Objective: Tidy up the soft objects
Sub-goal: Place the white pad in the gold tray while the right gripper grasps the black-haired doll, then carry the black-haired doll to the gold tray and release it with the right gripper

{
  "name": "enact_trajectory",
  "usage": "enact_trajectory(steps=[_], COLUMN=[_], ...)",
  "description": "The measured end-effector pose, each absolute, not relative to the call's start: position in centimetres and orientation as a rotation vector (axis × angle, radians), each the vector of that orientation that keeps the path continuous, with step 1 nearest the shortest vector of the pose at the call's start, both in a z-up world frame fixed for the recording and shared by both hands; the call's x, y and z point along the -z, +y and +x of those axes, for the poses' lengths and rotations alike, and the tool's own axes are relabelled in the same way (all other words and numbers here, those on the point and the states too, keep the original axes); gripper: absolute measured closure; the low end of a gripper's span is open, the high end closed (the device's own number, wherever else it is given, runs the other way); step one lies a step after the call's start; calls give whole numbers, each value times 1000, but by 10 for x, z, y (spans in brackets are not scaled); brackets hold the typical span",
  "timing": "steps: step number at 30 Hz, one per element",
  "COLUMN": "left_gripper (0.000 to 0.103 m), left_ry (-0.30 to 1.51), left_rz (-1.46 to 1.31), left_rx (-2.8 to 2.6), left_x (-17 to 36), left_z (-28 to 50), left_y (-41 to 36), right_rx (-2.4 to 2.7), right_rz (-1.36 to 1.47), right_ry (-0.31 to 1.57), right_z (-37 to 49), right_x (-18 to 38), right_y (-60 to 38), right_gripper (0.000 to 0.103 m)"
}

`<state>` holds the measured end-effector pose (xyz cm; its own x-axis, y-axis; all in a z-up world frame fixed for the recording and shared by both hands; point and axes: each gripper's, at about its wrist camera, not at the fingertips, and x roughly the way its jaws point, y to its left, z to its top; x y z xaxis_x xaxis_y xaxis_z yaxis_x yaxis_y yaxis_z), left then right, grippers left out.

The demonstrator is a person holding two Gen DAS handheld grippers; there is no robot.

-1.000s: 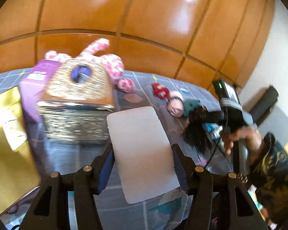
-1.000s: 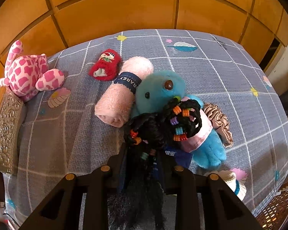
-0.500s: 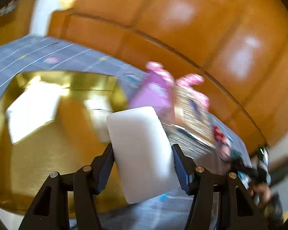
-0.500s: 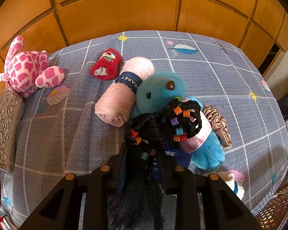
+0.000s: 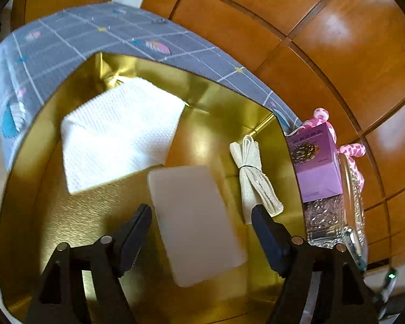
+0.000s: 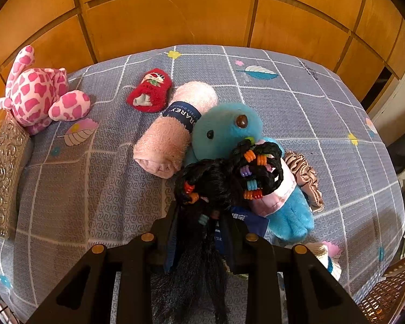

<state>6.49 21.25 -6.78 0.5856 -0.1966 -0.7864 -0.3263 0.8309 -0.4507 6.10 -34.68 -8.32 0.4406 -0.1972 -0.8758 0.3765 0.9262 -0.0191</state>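
Your left gripper (image 5: 201, 229) hangs over the open gold box (image 5: 27, 167), and its jaws are opening: the white foam pad (image 5: 195, 224) sits between them, but a gap shows on each side, so nothing is pinched any more. The pad appears to be dropping or already lying on the gold floor, which fits a release into the box. Going left to right inside it, a folded white waffle cloth (image 5: 118, 132) leans into the far-left corner, the pad lies in the middle, and a banded bundle of cream ribbon (image 5: 252, 175) rests near the right wall. That spread suggests you are filling the floor piece by piece rather than stacking. Outside the right wall stand a purple carton (image 5: 317, 167) and a clear embossed box (image 5: 329, 221).

On the grey checked cloth (image 6: 94, 189), the pink spotted plush (image 6: 37, 94) sits at the left edge, then the red sock (image 6: 149, 90), the rolled pink towel (image 6: 172, 132), the blue plush (image 6: 229, 129) and a tan scrunchie (image 6: 306, 178), all not yet sorted. Your right gripper (image 6: 202, 229) is pressed together on a black hair braid with coloured beads (image 6: 229, 178), held just above the blue plush, probably waiting for the box to be free.
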Motion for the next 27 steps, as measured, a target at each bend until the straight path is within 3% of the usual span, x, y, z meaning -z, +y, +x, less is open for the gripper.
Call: enact_trajectory(steps=[14,27], left_gripper=[21,17], left_ry=[929,864], left_rz=[-361,-270], left_rx=[-57,8], left_x=[39,12], left_z=[41,24], left_y=[189,175], right_rx=[219,25], right_rz=[103,-165], right_ry=[914,702], right_z=[76,176], right_x=[48,-36], right_y=[-306,-169], right_gripper=[78,78])
